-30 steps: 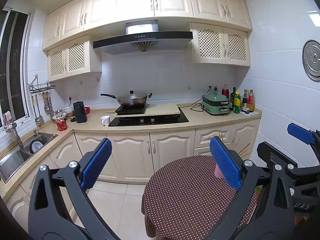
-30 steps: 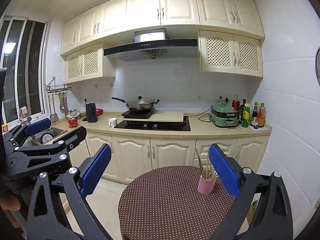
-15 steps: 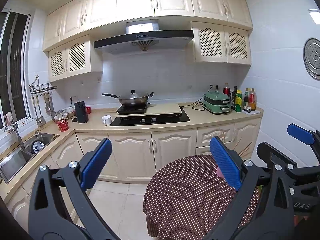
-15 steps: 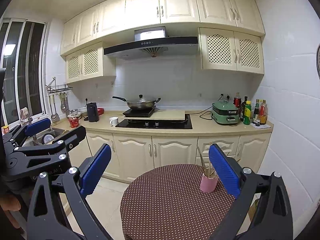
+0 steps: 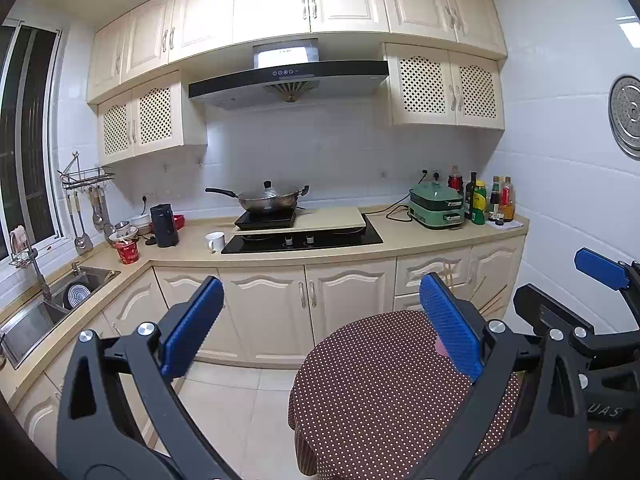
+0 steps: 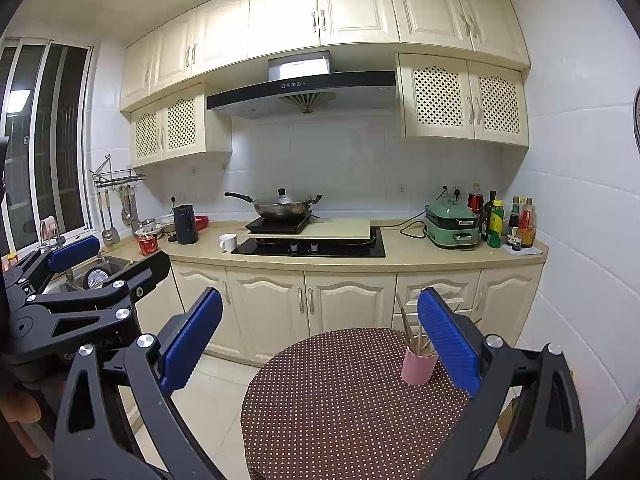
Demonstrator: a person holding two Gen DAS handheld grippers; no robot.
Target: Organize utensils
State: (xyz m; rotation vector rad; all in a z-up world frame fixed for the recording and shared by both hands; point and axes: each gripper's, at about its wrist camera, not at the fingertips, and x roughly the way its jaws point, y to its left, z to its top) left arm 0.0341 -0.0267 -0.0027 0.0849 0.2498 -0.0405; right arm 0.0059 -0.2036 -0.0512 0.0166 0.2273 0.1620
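Left wrist view: left gripper held above the floor, blue pads spread wide, nothing between them. Beyond it, a round table with a brown dotted cloth. A sliver of the pink cup shows at the table's far right, mostly hidden behind the right-hand pad. The right gripper enters at the frame's right edge, also spread.

Right wrist view: right gripper wide open, empty, high over the near side of the table. Pink cup stands upright on the cloth at the table's right side, holding thin wooden sticks, likely chopsticks, that lean outward. Cup sits just beside the right-hand pad in the frame, not touched. Left gripper visible at left, open. Behind: counter, wok on a burner, white mug.
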